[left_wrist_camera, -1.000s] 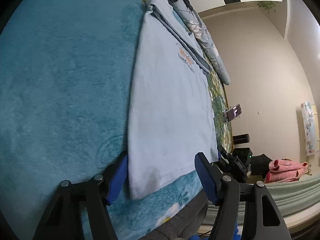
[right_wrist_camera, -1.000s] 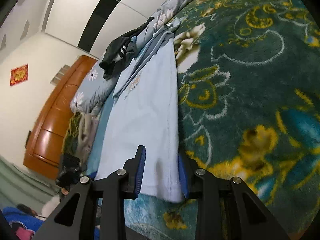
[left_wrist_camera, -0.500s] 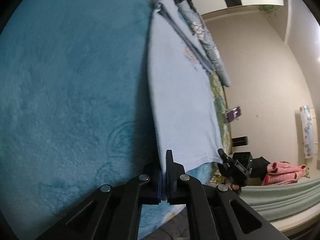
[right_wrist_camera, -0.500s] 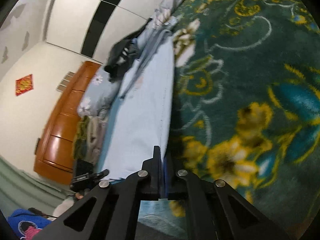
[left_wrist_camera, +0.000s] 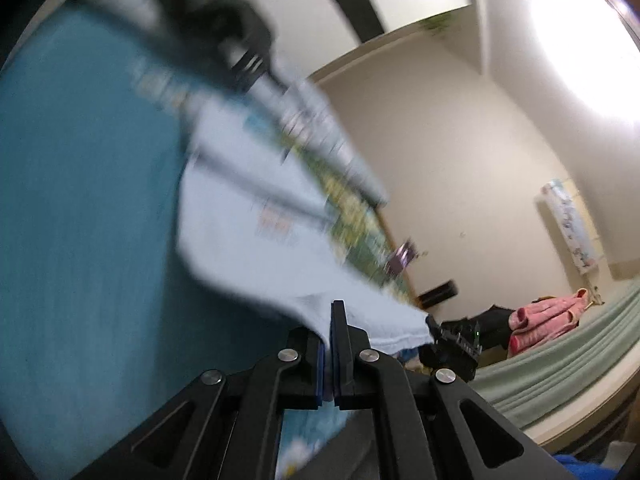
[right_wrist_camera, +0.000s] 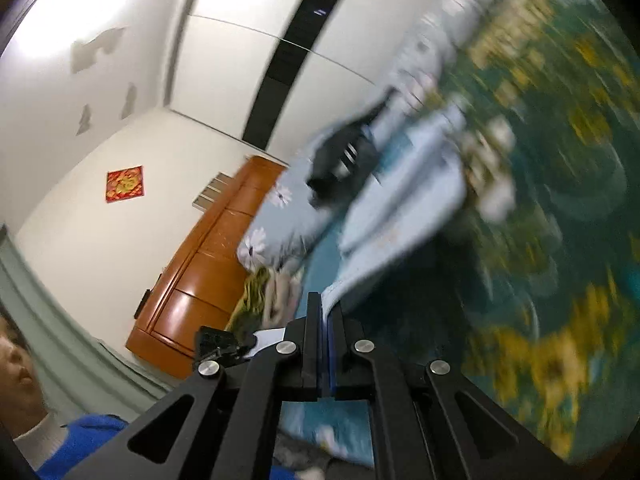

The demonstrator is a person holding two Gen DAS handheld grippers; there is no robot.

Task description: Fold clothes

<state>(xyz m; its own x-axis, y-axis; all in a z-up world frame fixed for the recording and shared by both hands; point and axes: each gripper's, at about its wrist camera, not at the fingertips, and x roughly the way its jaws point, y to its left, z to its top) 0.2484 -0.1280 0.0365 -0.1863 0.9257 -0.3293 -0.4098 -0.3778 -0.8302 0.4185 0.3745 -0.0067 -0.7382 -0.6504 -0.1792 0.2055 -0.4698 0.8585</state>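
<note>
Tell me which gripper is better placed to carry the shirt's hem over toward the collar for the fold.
Neither alone. The left gripper and right gripper are each shut on a hem corner of the light blue shirt, lifted off the blanket. If one must lead, I'd pick left; its view shows more of the shirt.

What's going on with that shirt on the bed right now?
A person is folding a light blue T-shirt on a teal floral blanket. The left hand-held gripper and the right hand-held gripper are each shut on a corner of its near hem, which hangs lifted off the blanket. The far end lies by a dark garment.
</note>
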